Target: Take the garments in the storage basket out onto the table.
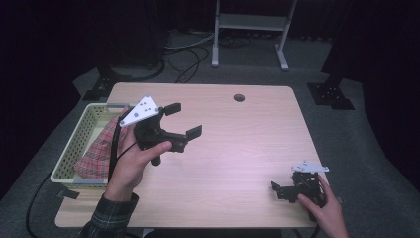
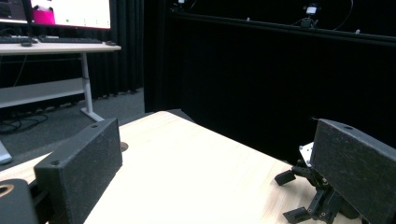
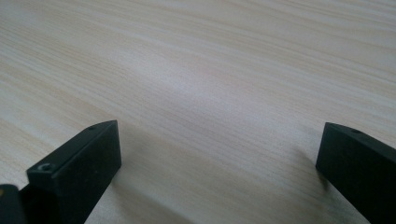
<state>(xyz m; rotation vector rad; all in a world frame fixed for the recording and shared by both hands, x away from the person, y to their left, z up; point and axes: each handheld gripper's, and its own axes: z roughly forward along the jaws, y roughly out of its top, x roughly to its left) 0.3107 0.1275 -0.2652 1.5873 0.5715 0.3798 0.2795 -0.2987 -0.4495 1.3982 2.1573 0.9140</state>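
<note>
My left gripper [image 1: 184, 120] is held in a hand above the left half of the wooden table [image 1: 237, 148]. It stands open with nothing between its jaws and points toward the table's right side. In the left gripper view its jaws [image 2: 215, 140] stand wide apart over the tabletop, with the other gripper [image 2: 310, 196] showing low at the right. My right gripper [image 1: 280, 191] rests at the front right of the table under a hand, open and empty. In the right gripper view its jaws [image 3: 219, 135] frame bare wood grain.
A cream plastic basket [image 1: 74, 144] sits at the table's left edge with a red plaid cloth [image 1: 101, 146] in it. A round cable hole [image 1: 239, 97] lies near the far edge. A desk frame [image 1: 250, 22] stands on the floor beyond.
</note>
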